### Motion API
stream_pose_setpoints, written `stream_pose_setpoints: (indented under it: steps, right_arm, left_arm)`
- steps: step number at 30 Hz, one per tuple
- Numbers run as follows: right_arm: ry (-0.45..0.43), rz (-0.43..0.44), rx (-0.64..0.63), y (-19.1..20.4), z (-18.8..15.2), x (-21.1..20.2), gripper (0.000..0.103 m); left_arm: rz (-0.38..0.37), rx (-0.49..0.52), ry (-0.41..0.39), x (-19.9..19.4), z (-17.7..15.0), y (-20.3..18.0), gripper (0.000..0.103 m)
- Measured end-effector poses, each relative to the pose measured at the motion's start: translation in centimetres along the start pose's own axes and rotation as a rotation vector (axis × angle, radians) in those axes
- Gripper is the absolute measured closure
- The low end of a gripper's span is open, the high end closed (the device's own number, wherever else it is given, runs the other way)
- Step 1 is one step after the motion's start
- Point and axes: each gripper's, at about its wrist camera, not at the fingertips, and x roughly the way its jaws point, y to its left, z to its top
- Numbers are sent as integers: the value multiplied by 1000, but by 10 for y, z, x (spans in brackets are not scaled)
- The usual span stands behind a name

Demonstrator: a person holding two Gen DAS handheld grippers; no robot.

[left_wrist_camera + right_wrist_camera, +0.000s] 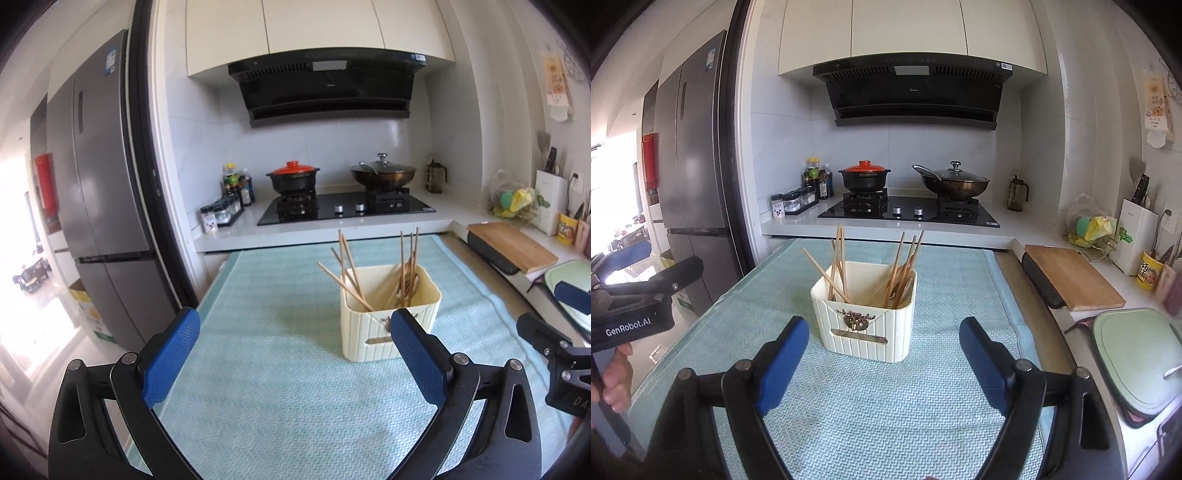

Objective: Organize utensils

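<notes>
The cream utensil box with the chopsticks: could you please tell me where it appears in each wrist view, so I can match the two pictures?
Left wrist view: the cream utensil box sits right of centre on the teal mat, partly behind the tool's right-hand finger.
Right wrist view: the box sits near the centre, beyond the open tool.
Shared landmark: the red-lidded pot on the stove behind.

Both wrist cameras look forward and slightly down along their blue-padded fingers, over the pale green woven mat (280, 369) toward the black glass hob (908, 213). The ribbed cream plastic utensil box (389, 325) (864, 317) sits near in both, right of centre from the left view.
</notes>
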Motion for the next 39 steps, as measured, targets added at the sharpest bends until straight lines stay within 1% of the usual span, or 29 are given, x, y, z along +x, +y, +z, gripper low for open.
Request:
stream_pose_setpoints:
  steps: [2,5,9,12,14,18,21,25,28,32,39]
  right_arm:
    - [1,5,12,2,-3,-5,18]
    - [19,9,20,6,-9,-11,17]
    - [52,-19,21,15,-19,-25,17]
    - [59,-15,36,19,-25,-39,17]
    - [57,-11,35,21,-28,-47,17]
    - [52,-27,8,28,-27,-57,17]
    - [33,-49,-21,35,-24,-65,17]
    - [13,-46,-34,39,-21,-69,17]
    - [16,-57,-50,43,-22,-68,17]
    - [32,-42,-44,45,-24,-65,17]
    - [27,-36,-56,48,-24,-71,17]
  left_arm:
    - [-2,2,30,-4,-7,0,0]
    - [-47,-1,76,-7,-19,1,0]
    - [-112,-59,116,-21,-31,7,0]
    - [-148,-93,151,-29,-37,11,0]
    - [-142,-91,159,-34,-39,12,0]
    - [-105,-56,148,-43,-42,9,0]
    - [-105,-59,149,-45,-42,11,0]
    - [-97,-67,145,-47,-42,14,0]
    - [-79,-64,142,-47,-43,15,0]
    - [-85,-68,152,-45,-44,16,0]
    - [-86,-59,149,-45,-42,13,0]
